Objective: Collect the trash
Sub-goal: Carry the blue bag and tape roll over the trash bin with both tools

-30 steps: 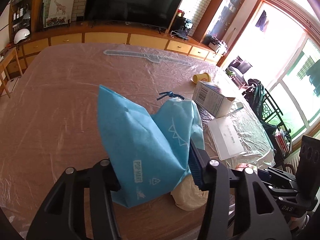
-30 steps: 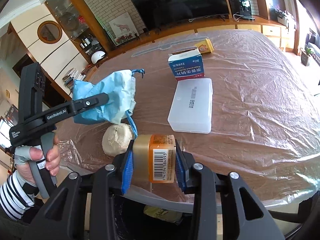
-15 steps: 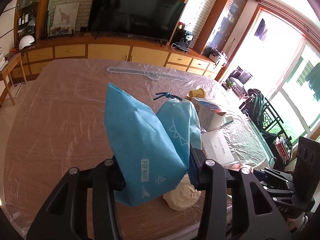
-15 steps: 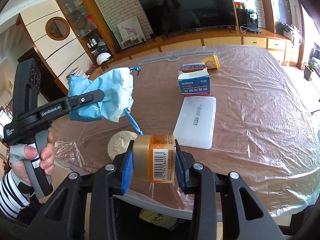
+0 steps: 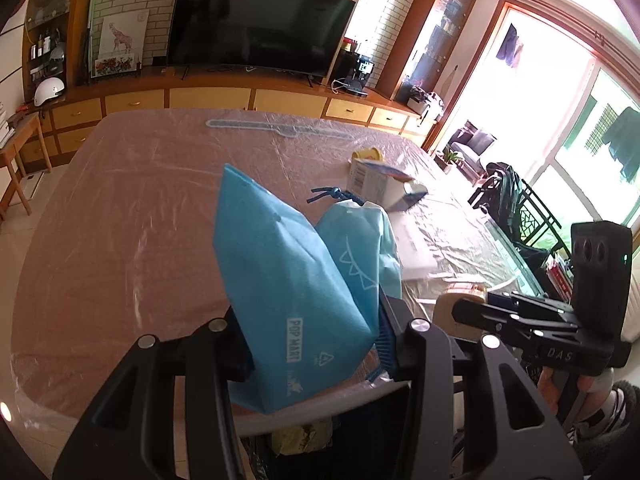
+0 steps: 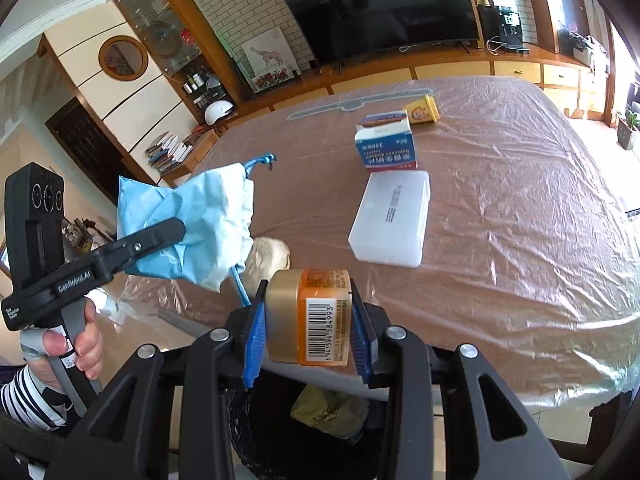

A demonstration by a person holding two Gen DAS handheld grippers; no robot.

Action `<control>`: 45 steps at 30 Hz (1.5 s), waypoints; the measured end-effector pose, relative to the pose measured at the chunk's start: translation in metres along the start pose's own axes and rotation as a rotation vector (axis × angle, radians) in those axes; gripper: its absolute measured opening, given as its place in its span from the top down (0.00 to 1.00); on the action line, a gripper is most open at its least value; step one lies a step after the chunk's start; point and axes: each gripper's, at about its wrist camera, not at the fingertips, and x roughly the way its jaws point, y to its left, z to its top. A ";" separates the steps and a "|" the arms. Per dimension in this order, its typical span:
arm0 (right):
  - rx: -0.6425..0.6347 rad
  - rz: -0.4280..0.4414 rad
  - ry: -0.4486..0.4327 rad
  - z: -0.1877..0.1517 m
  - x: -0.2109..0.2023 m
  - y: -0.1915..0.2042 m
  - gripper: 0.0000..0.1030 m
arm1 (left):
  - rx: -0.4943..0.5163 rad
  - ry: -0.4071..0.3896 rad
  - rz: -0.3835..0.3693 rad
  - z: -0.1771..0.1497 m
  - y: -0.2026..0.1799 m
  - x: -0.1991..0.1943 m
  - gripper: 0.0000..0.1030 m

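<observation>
The left tongs (image 5: 308,336) grip a blue drawstring bag (image 5: 292,280) by its lower folds; it looks soft, light and limp, so a pinch on bunched fabric should hold better than the loose cord. It hangs above and left of the black bin (image 6: 320,432), off the desk (image 6: 500,208) edge. The right tongs (image 6: 308,330) clamp an orange jar (image 6: 310,316) across its sides, directly over the bin; it seems rigid, smooth and perhaps slippery.
</observation>
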 end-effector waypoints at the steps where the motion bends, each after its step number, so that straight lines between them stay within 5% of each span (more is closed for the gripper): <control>1: -0.010 -0.002 0.008 -0.003 -0.002 0.001 0.66 | 0.003 0.004 -0.001 -0.004 -0.003 -0.001 0.55; 25: -0.050 -0.008 0.065 -0.061 -0.028 0.013 0.66 | 0.140 0.122 -0.040 -0.077 -0.055 -0.018 0.55; 45: -0.084 -0.010 0.139 -0.091 -0.017 0.020 0.66 | 0.195 0.241 -0.026 -0.113 -0.055 -0.002 0.55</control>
